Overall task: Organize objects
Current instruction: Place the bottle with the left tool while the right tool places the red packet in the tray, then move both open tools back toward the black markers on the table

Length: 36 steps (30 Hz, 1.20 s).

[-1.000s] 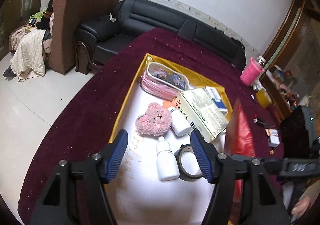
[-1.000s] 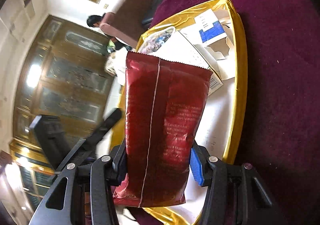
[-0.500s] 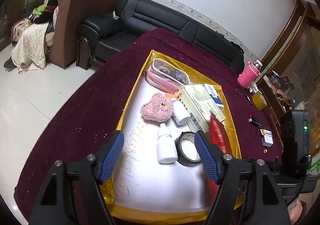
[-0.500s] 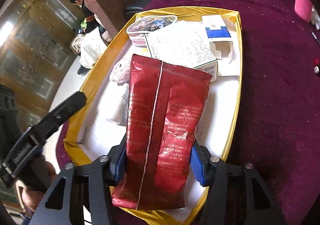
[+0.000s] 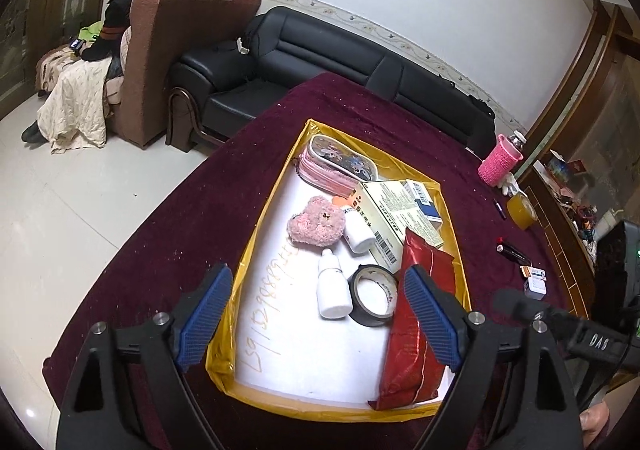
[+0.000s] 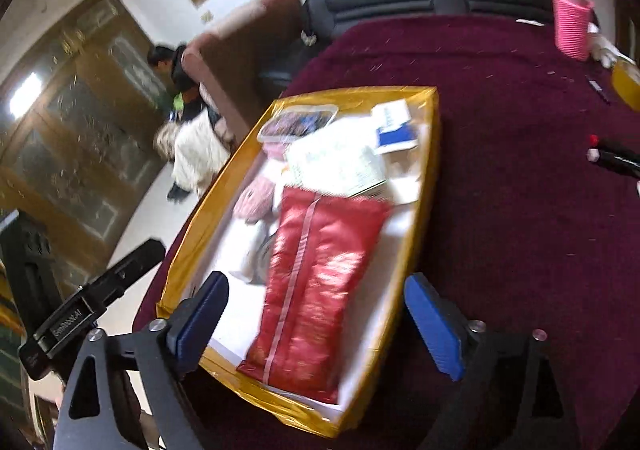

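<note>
Right wrist view, nearest first: the right gripper [image 6: 316, 314] has just been opening, and its blue pads now stand wide with nothing pressed between them. The red foil packet [image 6: 316, 274] lies released just past them, flat in the gold-edged tray [image 6: 424, 186] along its right side. In the left wrist view the left gripper [image 5: 316, 314] has also been opening and holds nothing; beyond it sit the black tape roll [image 5: 374, 294], a white dropper bottle [image 5: 331, 290], a pink plush bear [image 5: 316, 221], a white box [image 5: 394, 216] and, farthest, a pink pencil case [image 5: 340, 164].

The risks, as I judge them: the packet's far end seems to overlap the box and the tape roll, so it may slide or rock if anything beside it is nudged. Its near end reaches the tray's front rim, close under the right pads, so a low pull-back could snag the foil and drag it out. The dropper bottle lies loose and could roll.
</note>
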Available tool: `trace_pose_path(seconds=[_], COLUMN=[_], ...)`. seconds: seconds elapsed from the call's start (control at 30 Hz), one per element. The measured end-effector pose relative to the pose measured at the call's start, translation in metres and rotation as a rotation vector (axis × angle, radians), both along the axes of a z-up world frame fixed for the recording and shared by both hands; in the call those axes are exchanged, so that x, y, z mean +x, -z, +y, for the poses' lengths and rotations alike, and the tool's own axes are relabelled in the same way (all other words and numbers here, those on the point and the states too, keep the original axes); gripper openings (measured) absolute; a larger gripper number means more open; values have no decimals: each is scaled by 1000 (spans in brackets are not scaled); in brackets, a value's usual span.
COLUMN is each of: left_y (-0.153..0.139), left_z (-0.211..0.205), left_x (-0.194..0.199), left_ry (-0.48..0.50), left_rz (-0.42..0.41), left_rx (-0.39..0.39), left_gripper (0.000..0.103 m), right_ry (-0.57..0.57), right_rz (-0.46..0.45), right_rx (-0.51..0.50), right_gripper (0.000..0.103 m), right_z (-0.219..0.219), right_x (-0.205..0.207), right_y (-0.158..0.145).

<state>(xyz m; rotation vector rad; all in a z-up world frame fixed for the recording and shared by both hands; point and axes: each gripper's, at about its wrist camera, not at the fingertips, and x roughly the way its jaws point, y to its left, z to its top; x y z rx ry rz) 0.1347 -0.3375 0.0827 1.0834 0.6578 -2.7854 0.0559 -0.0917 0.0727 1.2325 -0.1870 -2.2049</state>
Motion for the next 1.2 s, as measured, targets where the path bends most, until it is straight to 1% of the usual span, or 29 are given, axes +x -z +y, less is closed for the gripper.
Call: trace_pose_path(seconds=[0.1, 0.2, 0.33, 0.4, 0.43, 0.47, 0.53, 0.63, 0.73, 0.8, 0.87, 1.03, 1.13, 1.2], left_y=[1, 7, 24, 35, 40, 43, 39, 19, 6, -1, -8, -16, -16, -12], left_z=[9, 28, 63, 83, 92, 104, 116, 129, 134, 140, 148, 184, 213, 234], left_x=[-3, -15, -40, -52, -57, -59, -56, -45, -41, -39, -38, -34, -32, -34], left_ry=[13, 74, 178, 218, 250, 299, 320, 365, 374, 350, 351, 423, 473, 510], left_rz=[-13, -42, -103, -156, -171, -181, -164, -63, -24, -22, -19, -5, 2, -10], left_rx=[-2, 9, 74, 80, 104, 144, 129, 115, 121, 69, 14, -62, -115, -138], left_gripper=[87, 87, 87, 87, 87, 87, 87, 87, 89, 89, 89, 89, 89, 89], right_ry=[69, 146, 228, 251, 264, 272, 294, 347, 420, 475, 544, 695, 756, 779], right_rz=[18, -1, -56, -61, -57, -53, -41, -12, -4, 2, 4, 1, 1, 4], right_rx=[-19, -41, -106, -123, -129, -132, -136, -125, -141, -155, -161, -173, -181, -183], right_gripper=[95, 95, 95, 95, 95, 95, 95, 95, 95, 95, 95, 95, 95, 95], right_z=[24, 58, 104, 120, 129, 136, 159, 192, 233, 259, 289, 360, 390, 402], right_x=[-4, -4, -2, 1, 3, 4, 10, 16, 20, 24, 28, 42, 49, 52], right_y=[0, 5, 15, 14, 14, 12, 7, 3, 4, 5, 7, 12, 14, 15])
